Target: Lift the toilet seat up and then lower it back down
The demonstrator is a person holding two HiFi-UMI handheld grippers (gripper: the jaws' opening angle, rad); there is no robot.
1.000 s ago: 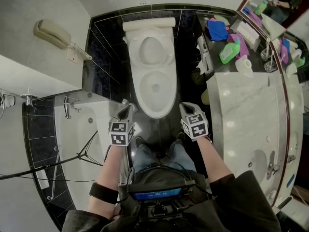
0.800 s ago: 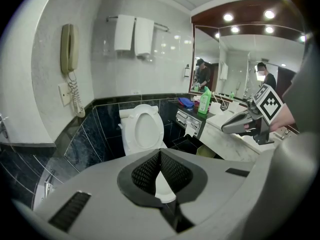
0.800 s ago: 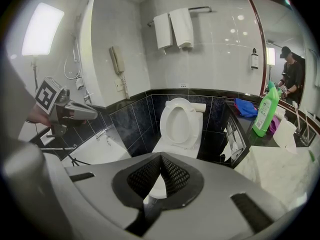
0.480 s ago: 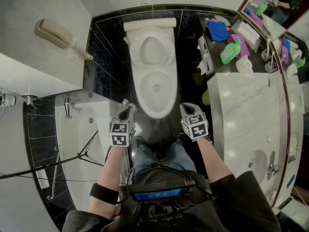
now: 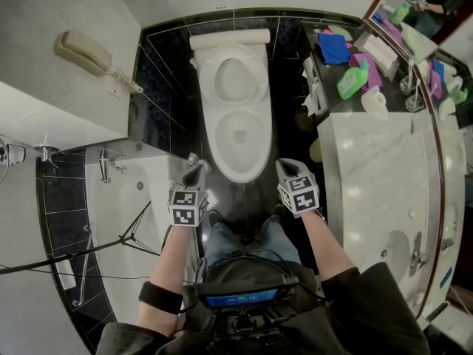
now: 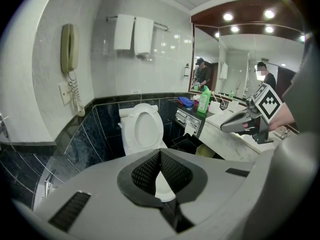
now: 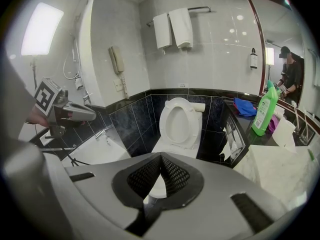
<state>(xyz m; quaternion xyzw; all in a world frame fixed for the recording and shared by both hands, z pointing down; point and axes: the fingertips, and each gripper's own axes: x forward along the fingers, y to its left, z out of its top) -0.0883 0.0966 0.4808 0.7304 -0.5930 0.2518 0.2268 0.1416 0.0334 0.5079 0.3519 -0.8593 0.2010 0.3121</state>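
Nothing has moved in the past second in this black-tiled bathroom. A person stands facing the toilet bowl (image 5: 238, 174) with a hand-held gripper on either side of its front rim, and both tools remain as they were. The left gripper (image 5: 194, 163) hovers just off the bowl's front left edge. The right gripper (image 5: 284, 166) hangs off the front right edge. Both point down toward the bowl.

Each gripper's own view shows its jaws pressed together with nothing caught between them. The pause suggests a lull between steps rather than work under way.

The toilet seat (image 5: 208, 76) stands upright at the far end of the bowl, leaning back toward the tank (image 5: 228, 38). The lifting half of the job therefore looks done, and the lowering has yet to begin. The seat is well apart from both sets of fingers, across the whole length of the open bowl. Neither gripper touches the seat or the bowl.
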